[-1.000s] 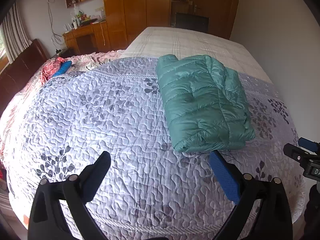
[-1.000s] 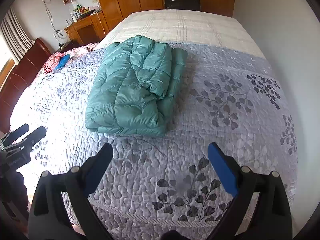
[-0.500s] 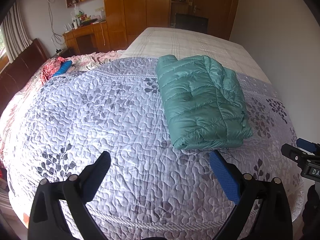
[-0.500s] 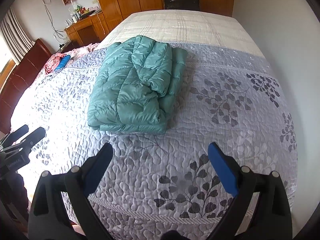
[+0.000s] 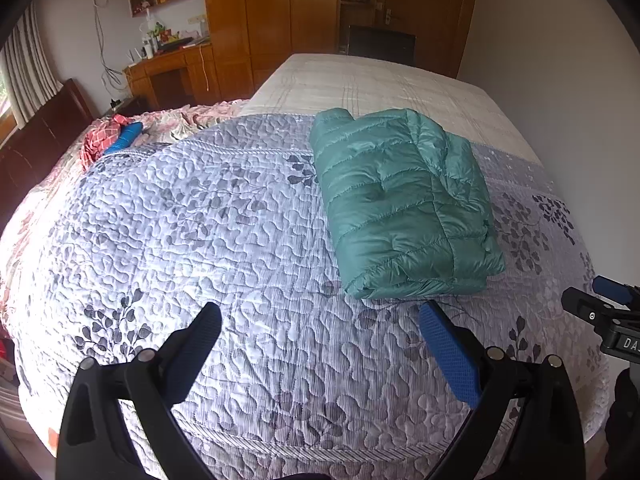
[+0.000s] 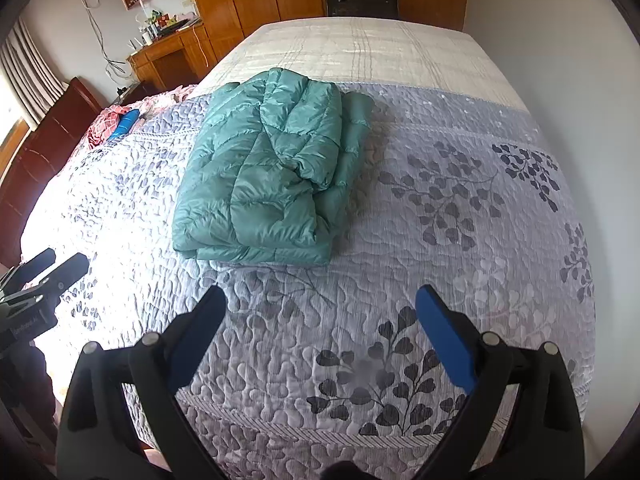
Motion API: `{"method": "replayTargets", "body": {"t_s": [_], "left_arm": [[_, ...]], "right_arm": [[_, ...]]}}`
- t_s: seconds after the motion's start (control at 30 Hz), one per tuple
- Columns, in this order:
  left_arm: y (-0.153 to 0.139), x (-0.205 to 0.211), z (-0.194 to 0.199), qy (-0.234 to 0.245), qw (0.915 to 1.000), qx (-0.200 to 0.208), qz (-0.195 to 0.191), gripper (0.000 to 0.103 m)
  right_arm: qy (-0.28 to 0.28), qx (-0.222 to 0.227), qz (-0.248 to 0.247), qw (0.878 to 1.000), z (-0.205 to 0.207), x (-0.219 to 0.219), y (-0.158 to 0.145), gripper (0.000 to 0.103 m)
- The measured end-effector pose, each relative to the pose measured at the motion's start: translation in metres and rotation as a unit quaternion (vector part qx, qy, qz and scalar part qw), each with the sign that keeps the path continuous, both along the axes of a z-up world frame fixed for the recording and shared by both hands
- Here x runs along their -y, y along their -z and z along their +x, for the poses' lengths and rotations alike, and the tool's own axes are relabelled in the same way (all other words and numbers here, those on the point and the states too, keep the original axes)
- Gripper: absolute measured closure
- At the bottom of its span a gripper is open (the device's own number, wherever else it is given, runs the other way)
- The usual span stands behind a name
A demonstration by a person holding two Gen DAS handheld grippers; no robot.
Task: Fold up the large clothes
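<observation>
A teal quilted down jacket (image 5: pixel 400 204) lies folded into a thick rectangle on the floral quilt; it also shows in the right wrist view (image 6: pixel 272 172). My left gripper (image 5: pixel 320 316) is open and empty, held above the quilt just short of the jacket's near edge, toward its left. My right gripper (image 6: pixel 320 298) is open and empty, above the quilt just short of the jacket's near right corner. Each gripper shows at the edge of the other's view: the right one (image 5: pixel 600 312) and the left one (image 6: pixel 44 276).
The grey-and-white floral quilt (image 5: pixel 200 240) covers the near part of the bed (image 6: pixel 360 48). Pink bedding and a blue object (image 5: pixel 126 138) lie at the far left. A wooden desk (image 5: pixel 172 68) and wardrobes stand behind; a white wall runs along the right.
Both grippers have drawn back slightly from the folded jacket, so it sits a little farther off. The jacket has not changed shape. Both grippers stay open.
</observation>
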State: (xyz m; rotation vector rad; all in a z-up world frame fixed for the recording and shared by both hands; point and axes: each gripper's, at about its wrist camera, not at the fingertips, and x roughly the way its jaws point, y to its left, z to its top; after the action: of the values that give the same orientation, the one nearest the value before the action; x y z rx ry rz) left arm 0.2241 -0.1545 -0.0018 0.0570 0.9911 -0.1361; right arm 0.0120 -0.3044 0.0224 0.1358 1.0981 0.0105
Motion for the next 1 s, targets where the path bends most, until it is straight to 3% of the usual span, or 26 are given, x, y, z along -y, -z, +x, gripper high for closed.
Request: {"method": "replayTargets", "body": {"t_s": [1.0], "left_arm": [[0.0051,0.001,0.0027,0.005,1.0,-0.005,-0.001,0.004]], "right_arm": [[0.002,-0.003,0.002,1.0,0.0001,0.0012,0.0024,0.008]]}}
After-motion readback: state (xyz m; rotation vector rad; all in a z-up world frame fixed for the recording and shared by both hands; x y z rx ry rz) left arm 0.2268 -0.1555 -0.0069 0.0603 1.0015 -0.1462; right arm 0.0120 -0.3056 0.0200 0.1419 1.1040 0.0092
